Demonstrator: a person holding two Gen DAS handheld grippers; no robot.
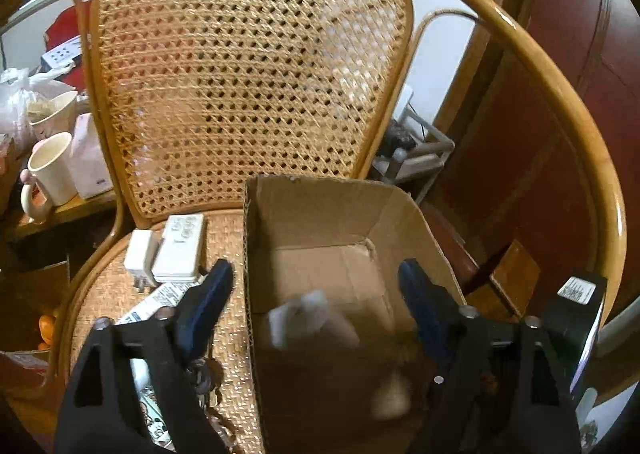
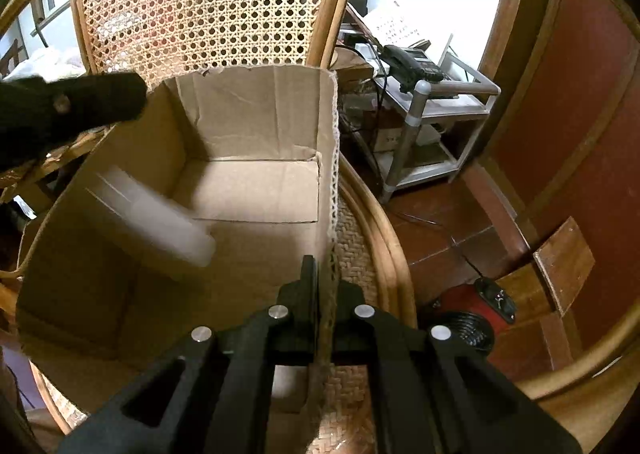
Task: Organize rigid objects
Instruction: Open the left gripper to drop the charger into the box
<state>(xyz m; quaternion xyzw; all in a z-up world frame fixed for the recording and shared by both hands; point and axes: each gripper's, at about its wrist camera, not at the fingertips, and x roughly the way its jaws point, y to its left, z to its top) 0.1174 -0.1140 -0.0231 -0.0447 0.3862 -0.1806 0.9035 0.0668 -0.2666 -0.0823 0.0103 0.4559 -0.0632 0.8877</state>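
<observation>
Two mugs (image 1: pixel 50 170) stand at the left edge, a pink carton (image 1: pixel 86 158) beside them. At upper right, a telephone (image 2: pixel 412 64) sits on a grey trolley (image 2: pixel 432 126). A wooden door (image 1: pixel 560 114) fills the right.

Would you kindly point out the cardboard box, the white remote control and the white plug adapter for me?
cardboard box (image 2: pixel 256 114): right wrist view, on its inner back wall.
white remote control (image 1: pixel 180 246): left wrist view, on the middle of its face.
white plug adapter (image 1: pixel 138 252): left wrist view, on its white body.
</observation>
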